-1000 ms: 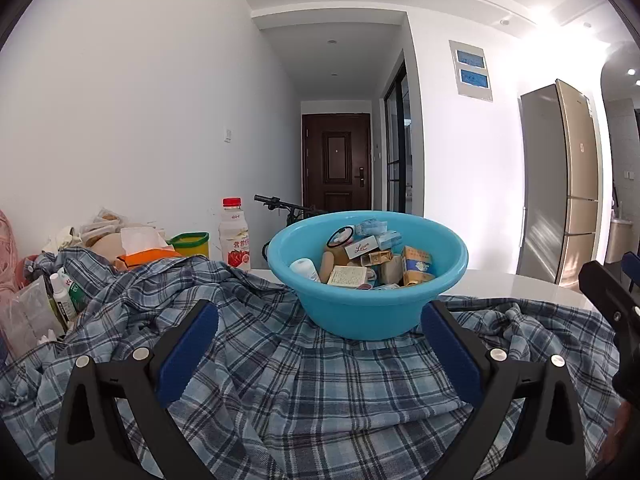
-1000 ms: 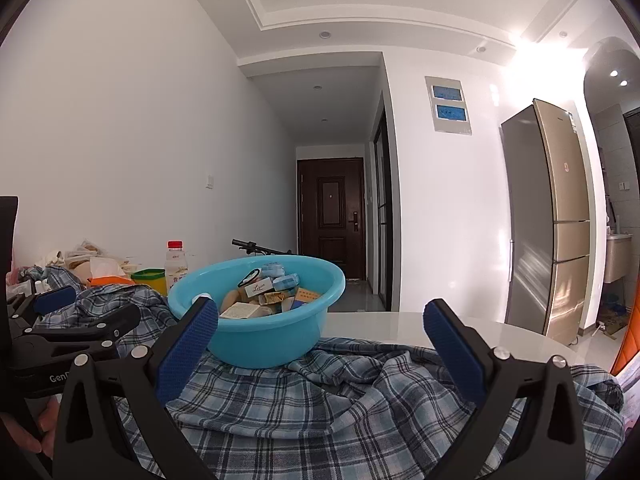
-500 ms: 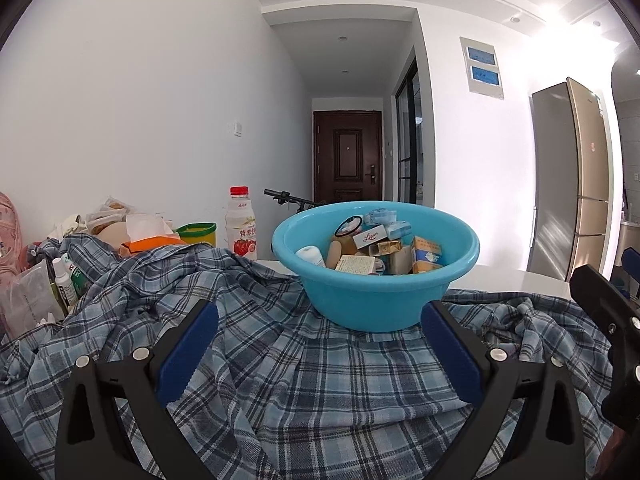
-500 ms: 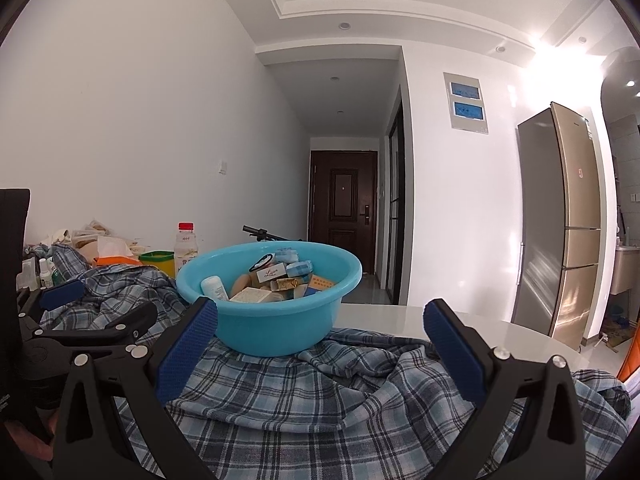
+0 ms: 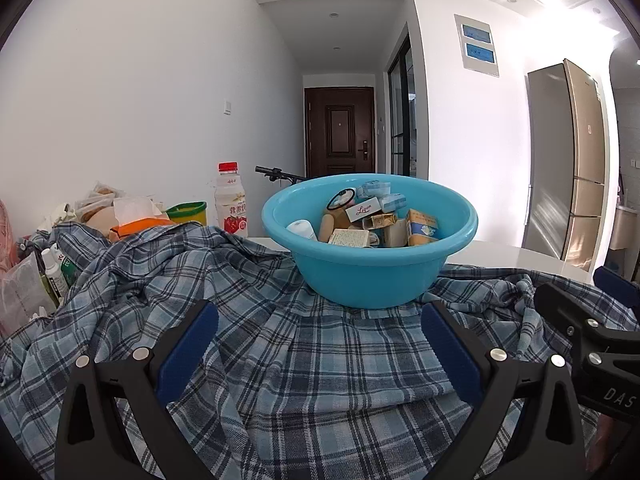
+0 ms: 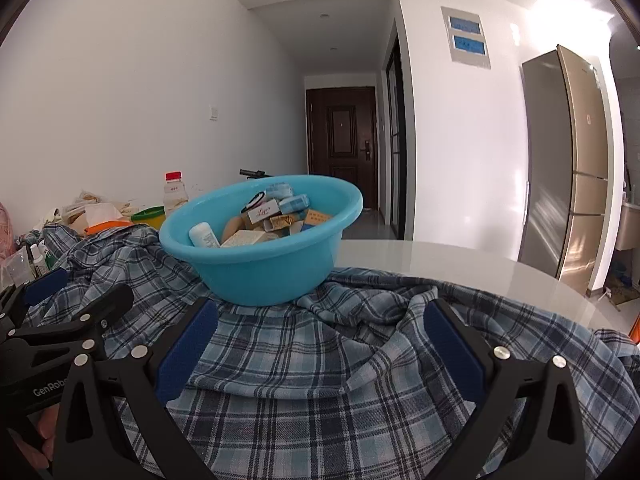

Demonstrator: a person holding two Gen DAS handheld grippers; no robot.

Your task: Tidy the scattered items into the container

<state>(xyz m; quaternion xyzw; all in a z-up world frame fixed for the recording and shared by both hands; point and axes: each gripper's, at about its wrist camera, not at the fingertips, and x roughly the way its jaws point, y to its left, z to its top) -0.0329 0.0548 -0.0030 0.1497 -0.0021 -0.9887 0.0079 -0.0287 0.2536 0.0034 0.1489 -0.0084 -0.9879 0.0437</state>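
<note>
A white-walled room opens onto a hallway ending in a dark wooden door, with a tall fridge at the right. In the foreground, a pale counter is largely covered by a rumpled blue plaid shirt.

On the shirt sits a turquoise plastic basin, the container for the task. It is already heaped with small boxes, a white tube and other toiletry packets, the pile reaching about to the rim.

Just in front of the basin, the left tongs hover low over the shirt, spread wide with nothing between the blue pads. The right tongs are beside them to the right, likewise spread and empty above the fabric.

Farther out, along the left wall, loose things remain: a red-capped drink bottle, a green-rimmed tub, an orange tissue pack, and small white bottles by a clear bag at the far left edge. No scattered item shows on the shirt near the basin.

The collecting step appears mostly done, and both tongs look to be between picks. If anything is left to gather, the next move would call for swinging the left tongs toward the clutter at the left, closing on one piece, and carrying it over the rim. Whether that clutter belongs to the task is unclear. With the basin so full, a new item would need gentle placing so it does not slide out.
</note>
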